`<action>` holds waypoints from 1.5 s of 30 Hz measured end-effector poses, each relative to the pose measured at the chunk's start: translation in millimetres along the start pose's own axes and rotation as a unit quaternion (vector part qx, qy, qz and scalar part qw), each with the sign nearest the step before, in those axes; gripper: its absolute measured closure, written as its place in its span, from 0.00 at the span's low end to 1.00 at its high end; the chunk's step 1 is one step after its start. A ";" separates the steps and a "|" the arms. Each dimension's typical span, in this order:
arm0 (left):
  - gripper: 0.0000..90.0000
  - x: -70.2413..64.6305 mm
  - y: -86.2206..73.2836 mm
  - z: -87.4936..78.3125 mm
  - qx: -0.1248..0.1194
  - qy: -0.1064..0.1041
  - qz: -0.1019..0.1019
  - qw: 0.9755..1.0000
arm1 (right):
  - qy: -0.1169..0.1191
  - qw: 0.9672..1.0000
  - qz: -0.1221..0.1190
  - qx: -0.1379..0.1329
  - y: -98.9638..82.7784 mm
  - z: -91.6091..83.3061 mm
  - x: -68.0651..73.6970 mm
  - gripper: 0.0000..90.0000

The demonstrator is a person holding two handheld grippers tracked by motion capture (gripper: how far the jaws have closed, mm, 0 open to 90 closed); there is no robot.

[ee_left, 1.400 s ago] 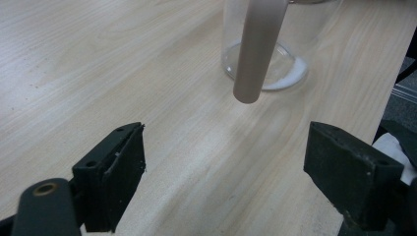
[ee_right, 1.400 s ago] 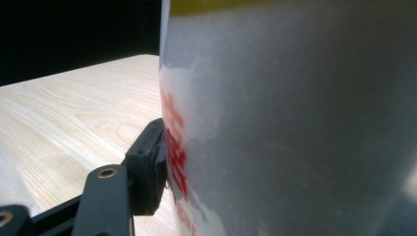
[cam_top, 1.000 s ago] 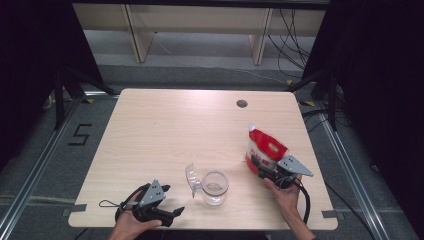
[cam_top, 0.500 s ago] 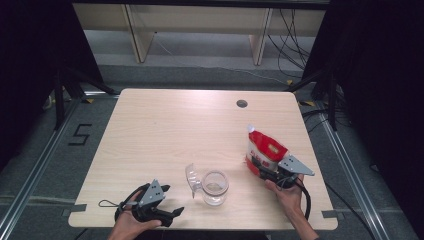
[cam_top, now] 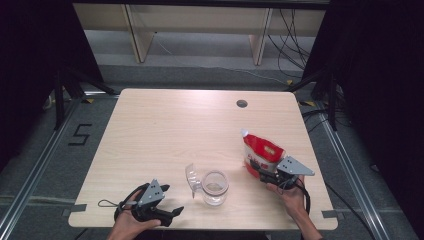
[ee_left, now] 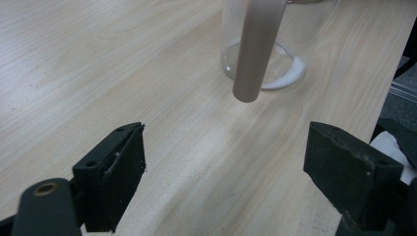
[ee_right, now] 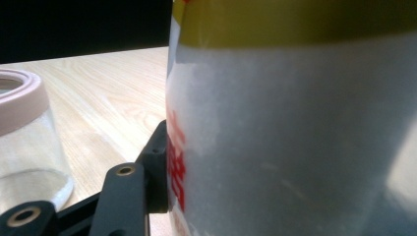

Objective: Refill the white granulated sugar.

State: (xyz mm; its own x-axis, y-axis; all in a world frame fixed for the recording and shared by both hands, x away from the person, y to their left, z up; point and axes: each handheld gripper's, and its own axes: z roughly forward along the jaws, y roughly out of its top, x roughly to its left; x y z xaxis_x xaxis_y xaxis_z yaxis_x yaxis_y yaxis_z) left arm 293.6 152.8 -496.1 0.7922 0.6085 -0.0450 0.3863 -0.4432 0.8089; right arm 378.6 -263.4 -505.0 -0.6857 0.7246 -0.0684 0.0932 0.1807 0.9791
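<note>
R gripper (cam_top: 261, 171) jaws just closing onto red/white bag (cam_top: 262, 151), bag hides far jaw; L gripper (cam_top: 172, 212) released, jar (ee_left: 268, 59) ahead, top cut off.

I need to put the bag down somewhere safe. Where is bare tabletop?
The far half of the table, up to the round hole, is bare. It is crowded at the near edge: jar, red bag.
</note>
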 end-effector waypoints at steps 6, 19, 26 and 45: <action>0.17 -0.2 0.4 -0.1 -0.002 -0.003 -0.002 1.000 | 0.011 0.999 -0.034 0.003 5.1 -2.6 4.7 0.53; 0.17 -0.2 -0.5 0.7 -0.013 0.004 -0.007 1.000 | 0.021 0.996 -0.091 -0.015 23.7 -14.5 18.4 0.53; 0.17 1.1 -0.3 -1.6 -0.005 0.006 -0.007 1.000 | 0.012 0.983 -0.181 0.001 36.7 -25.1 28.5 0.53; 0.17 1.3 -0.3 0.1 -0.007 -0.001 -0.006 1.000 | 0.005 0.931 -0.360 0.052 49.1 -37.0 52.5 0.54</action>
State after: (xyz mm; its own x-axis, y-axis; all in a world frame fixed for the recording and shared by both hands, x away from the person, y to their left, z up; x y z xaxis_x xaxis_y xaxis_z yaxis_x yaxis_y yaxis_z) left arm 294.6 153.6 -496.5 0.7879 0.6133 -0.0562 0.3903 -0.4266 0.8159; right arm 320.5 -241.1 -453.4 -0.6043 0.3840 -0.6981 -0.3242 0.6819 0.6557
